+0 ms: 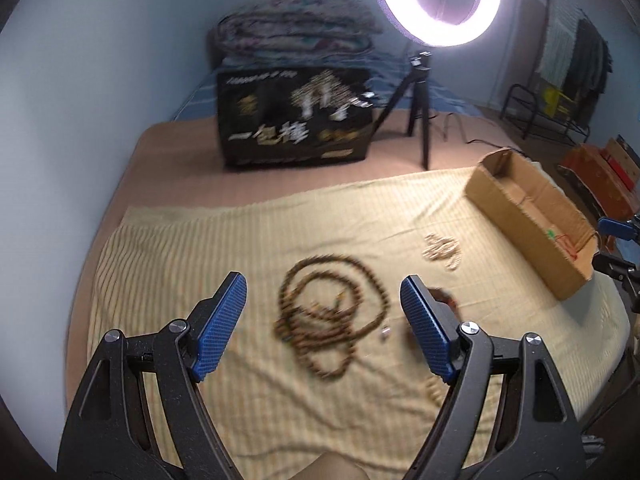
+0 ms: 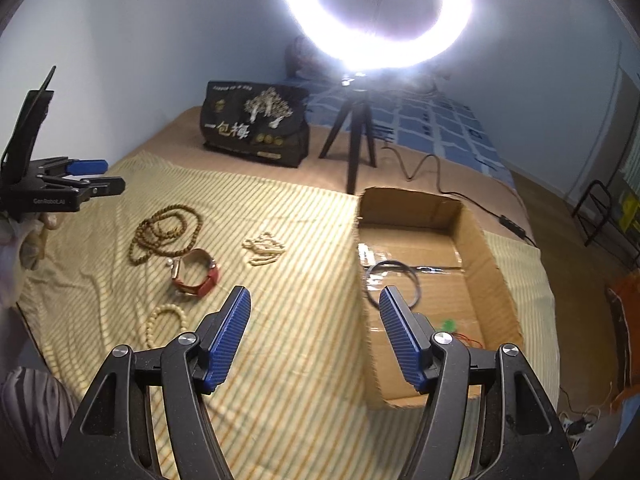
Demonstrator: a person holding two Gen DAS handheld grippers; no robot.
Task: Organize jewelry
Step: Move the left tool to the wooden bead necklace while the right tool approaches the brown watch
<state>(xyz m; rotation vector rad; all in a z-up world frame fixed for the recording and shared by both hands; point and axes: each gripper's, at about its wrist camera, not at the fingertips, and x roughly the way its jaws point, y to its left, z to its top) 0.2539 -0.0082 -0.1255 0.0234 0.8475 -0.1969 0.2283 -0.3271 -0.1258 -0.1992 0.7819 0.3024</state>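
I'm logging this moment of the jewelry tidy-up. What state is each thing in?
Left gripper: open, empty.
Right gripper: open, empty.
Cardboard box: open-topped, holding a dark ring.
Brown bead necklace: heaped in loops on the striped cloth.
Red-strapped watch: on the cloth, strap curled.
Pale bead bracelet: flat on the cloth.
Small pale necklace: bunched.
Ring light: on.

Brown bead necklace (image 1: 332, 320), loosely coiled, is seen flat just ahead between the left gripper's (image 1: 324, 316) spread fingers. Red-strapped watch (image 2: 196, 274) and pale bracelet (image 2: 160, 326) are laid left of the right gripper (image 2: 314, 320); cream beads (image 2: 264, 248) farther ahead. Black ring (image 2: 394, 284) is laid inside the box (image 2: 496, 276), ahead-right.
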